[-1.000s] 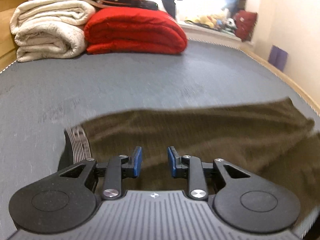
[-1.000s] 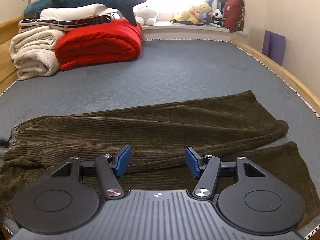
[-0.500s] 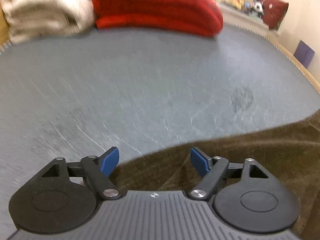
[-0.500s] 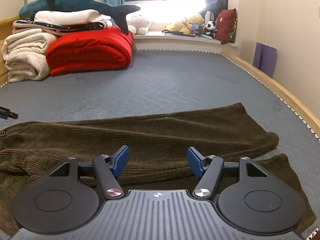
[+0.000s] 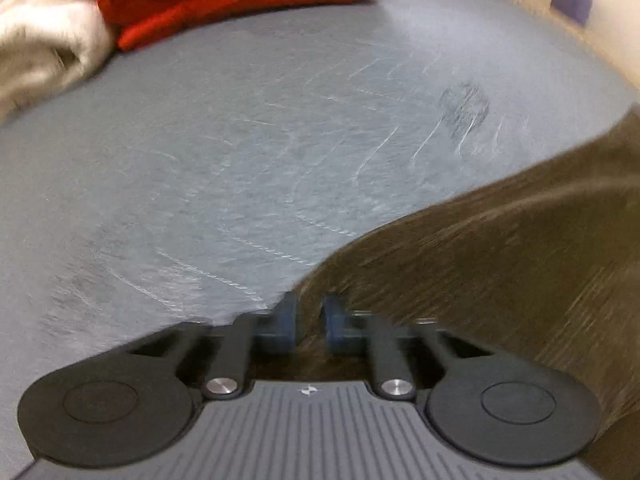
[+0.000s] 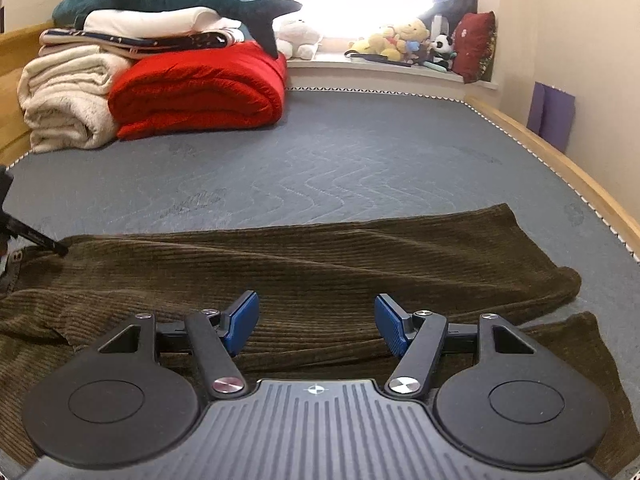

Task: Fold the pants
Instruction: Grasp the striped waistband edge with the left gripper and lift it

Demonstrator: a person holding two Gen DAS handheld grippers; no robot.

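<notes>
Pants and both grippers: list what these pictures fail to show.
- Left wrist view: motion blur smears the left gripper; the cloth pinched between its pads is unclear.
- Left wrist view: the pants run off the right edge.
- Right wrist view: the right gripper body covers the near hem of the pants.
- Right wrist view: the waistband is cut off at the left edge.

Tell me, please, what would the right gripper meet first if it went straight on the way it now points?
Probably the brown corduroy pants: the open right gripper sits low over them, aimed across the cloth. Beyond lies only bare grey mattress, though depth is unclear.
</notes>
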